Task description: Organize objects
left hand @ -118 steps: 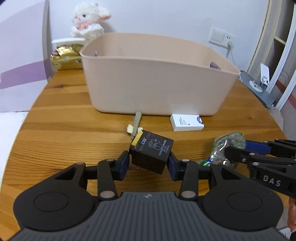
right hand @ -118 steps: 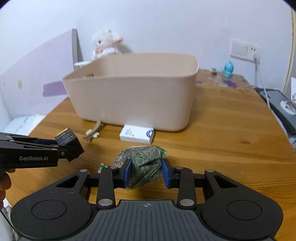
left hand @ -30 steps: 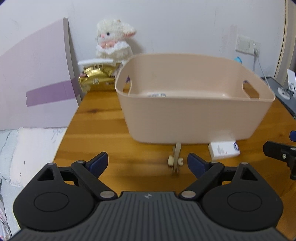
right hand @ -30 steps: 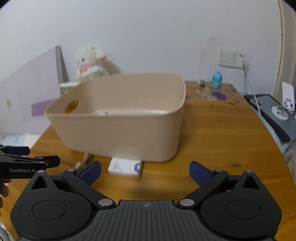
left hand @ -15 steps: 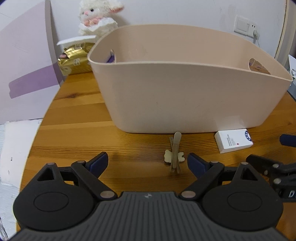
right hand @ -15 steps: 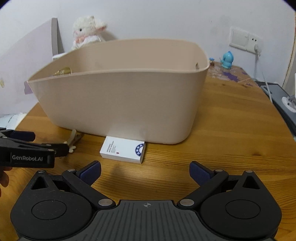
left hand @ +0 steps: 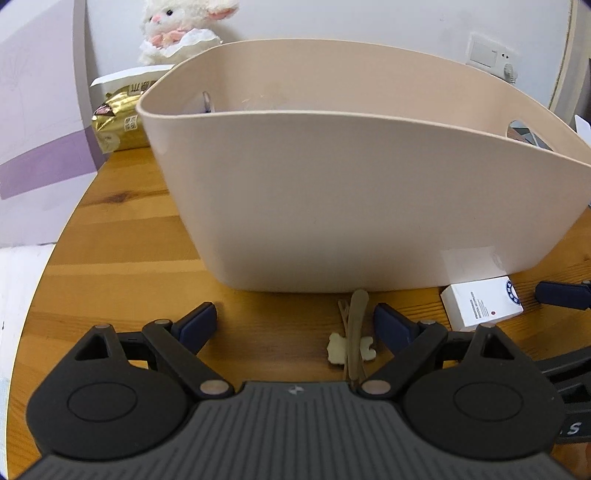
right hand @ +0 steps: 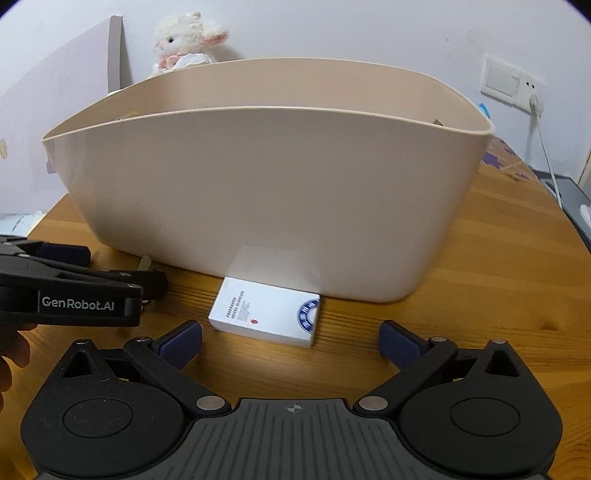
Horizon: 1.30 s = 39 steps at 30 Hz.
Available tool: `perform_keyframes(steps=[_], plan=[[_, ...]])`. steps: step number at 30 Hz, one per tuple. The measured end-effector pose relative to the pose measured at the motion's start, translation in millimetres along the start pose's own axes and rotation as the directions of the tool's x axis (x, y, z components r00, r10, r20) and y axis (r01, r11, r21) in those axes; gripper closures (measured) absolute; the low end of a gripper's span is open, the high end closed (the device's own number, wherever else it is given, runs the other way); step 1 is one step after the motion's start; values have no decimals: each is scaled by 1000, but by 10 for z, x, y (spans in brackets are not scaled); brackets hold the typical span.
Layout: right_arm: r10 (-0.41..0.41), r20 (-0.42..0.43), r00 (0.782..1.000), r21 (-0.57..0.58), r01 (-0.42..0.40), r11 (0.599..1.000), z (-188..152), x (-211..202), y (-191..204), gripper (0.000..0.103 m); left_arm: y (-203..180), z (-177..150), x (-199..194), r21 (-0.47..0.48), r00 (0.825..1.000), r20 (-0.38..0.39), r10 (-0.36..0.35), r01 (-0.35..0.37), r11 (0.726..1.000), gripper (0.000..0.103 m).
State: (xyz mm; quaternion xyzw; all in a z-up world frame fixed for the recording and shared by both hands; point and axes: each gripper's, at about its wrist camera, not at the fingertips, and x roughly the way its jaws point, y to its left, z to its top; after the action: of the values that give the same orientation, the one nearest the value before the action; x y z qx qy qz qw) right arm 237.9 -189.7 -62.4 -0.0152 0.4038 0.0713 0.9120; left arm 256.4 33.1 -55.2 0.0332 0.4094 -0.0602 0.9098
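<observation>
Surface, left wrist view: wooden table (left hand: 122, 236) with plank grain, rounded at its edge; white wall behind, a lilac board (left hand: 37, 122) leaning at my left.
Left gripper (left hand: 294, 325): I have it spread wide, nothing between the blue pads (left hand: 195, 325); it sits low over the table, facing the bin.
Hair clip (left hand: 352, 341): tan, with a cream bow, lying on the wood between my fingers, near the right pad, its tip just short of the bin's base.
Bin (left hand: 351, 192): beige plastic tub with cut-out handles; from here I cannot see what lies inside.
Writing: gold foil packet (left hand: 120, 122) behind the bin carries print too small for me to read; white card box (left hand: 482, 302) at right shows a blue round emblem and fine lines of text, unreadable.
Background: white plush lamb (left hand: 177, 27) and a wall switch (left hand: 487, 55).

Surface, right wrist view: same wooden table (right hand: 498, 266), a cable running from a wall socket (right hand: 511, 83).
Right gripper (right hand: 291, 341): fingers apart, grasping nothing.
White card box (right hand: 266, 315): flat on the wood, just ahead of my fingers, touching the bin's (right hand: 258, 192) front wall.
Writing: "GenRobot.AI" on the left gripper's (right hand: 74, 284) side; a hand (right hand: 11, 362) holds it.
Plush lamb (right hand: 188, 40): behind the bin.
</observation>
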Motion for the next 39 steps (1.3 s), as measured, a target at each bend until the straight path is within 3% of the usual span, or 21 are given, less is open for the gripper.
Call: perform_keyframes(steps=[4,9,13,14,17,19,30,35,39], plan=[[-2,17,1000,-15,2,1000,-11,16,65,2,10,21,-1,11,1000,20,-12,12,1000,24],[-4,36,999,-26,5,1000,2,-10,116,23,6,44,-38,19,1000,18,-18,17,1000,45],[1,42,999,-34,0,999,-19,-90,110,43,2,61,-59,27,999,13,-51,51,998,86],[2,40,999,-35,-1,999,-2,-79,128,44,3,70,-54,30,998,9,-57,57,998,91],[6,35,999,-34,-4,999,-20,-115,115,44,-34,57,-68,48,999,8,-41,41,998,93],[6,32,999,-33,-5,999,-26,-137,105,45,-26,38,-83,33,999,5,-45,45,998,102],[7,31,999,-15,-6,1000,-130,-243,3,45,31,-83,-180,8,996,2,-87,87,996,100],[9,29,1000,-7,-8,1000,-152,-269,-19,45,137,-97,-260,-30,997,7,-72,72,997,74],[11,29,1000,-3,-11,1000,-165,-286,-38,45,221,-86,-384,-58,995,26,-98,100,993,65]])
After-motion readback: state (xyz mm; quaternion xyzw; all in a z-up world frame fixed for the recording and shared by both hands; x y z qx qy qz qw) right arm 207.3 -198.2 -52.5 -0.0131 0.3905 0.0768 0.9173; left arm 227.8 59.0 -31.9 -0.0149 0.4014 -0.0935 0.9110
